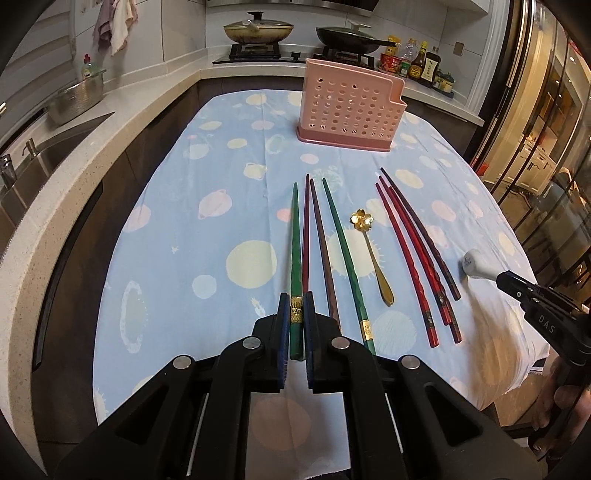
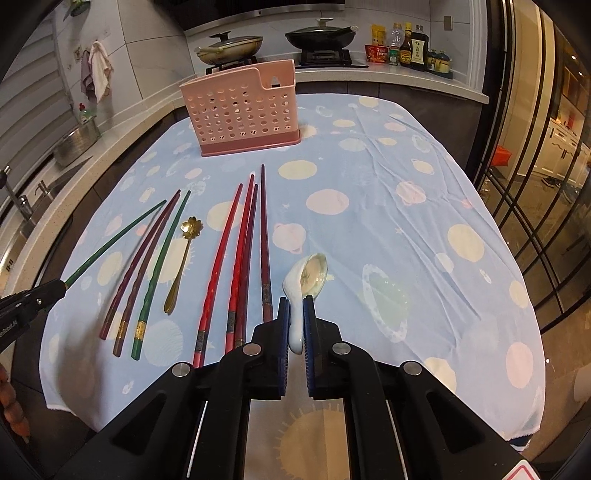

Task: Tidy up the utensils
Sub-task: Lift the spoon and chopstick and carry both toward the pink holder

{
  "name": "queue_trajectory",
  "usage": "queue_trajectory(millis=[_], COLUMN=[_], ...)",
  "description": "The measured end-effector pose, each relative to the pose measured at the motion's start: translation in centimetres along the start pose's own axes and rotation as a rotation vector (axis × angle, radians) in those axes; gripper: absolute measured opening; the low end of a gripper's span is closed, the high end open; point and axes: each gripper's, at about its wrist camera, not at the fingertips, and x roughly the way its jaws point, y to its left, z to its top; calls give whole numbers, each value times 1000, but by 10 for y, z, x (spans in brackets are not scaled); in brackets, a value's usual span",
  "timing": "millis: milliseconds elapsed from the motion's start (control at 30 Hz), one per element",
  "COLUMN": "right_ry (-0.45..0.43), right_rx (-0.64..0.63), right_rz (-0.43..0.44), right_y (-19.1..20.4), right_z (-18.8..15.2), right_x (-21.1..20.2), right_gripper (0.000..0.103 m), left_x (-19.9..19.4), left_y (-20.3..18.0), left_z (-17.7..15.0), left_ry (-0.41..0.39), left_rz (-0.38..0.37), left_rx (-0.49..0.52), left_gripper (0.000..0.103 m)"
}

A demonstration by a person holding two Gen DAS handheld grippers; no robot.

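Observation:
My left gripper (image 1: 295,299) is shut on the thick end of a green chopstick (image 1: 294,251), which points toward the pink perforated utensil holder (image 1: 349,105) at the far side of the blue tablecloth (image 1: 177,206). My right gripper (image 2: 296,302) is shut on the handle of a white ceramic spoon (image 2: 308,280). On the cloth lie several more chopsticks: dark red, brown and green ones (image 1: 321,240), and a red and dark group (image 1: 417,254). A gold flower spoon (image 1: 369,251) lies between the groups. The holder (image 2: 240,110) looks empty.
A counter with a sink (image 1: 40,155) and a steel bowl (image 1: 79,98) runs along the left. A stove with two pans (image 1: 258,31) and sauce bottles (image 1: 421,62) stand behind the table. Glass doors (image 1: 546,147) are on the right.

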Motion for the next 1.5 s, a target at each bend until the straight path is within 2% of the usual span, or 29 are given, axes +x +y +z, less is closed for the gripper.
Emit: queue_trajectory(millis=[267,567,1133,1367,1500], right_ry=[-50,-142,-232,-236,-210], right_rx=[22,24,20,58,81], right_rz=[47,63,171,239,271], right_y=[0,-2,20,21,19], right_z=[28,95,246,292,305], right_x=[-14,-14,21,49,70], right_gripper=[6,6,6,6,6], left_x=[-15,-29,-42,-58,-51], left_y=[-6,-21,-30,-41,-45], left_z=[33,110,274,332,352], left_ry=[-59,-201,-441,-560,-589], left_rz=[-18,-29,-33,-47,-49], left_rx=[-3,28,25,30,31], left_gripper=[7,7,7,7,7])
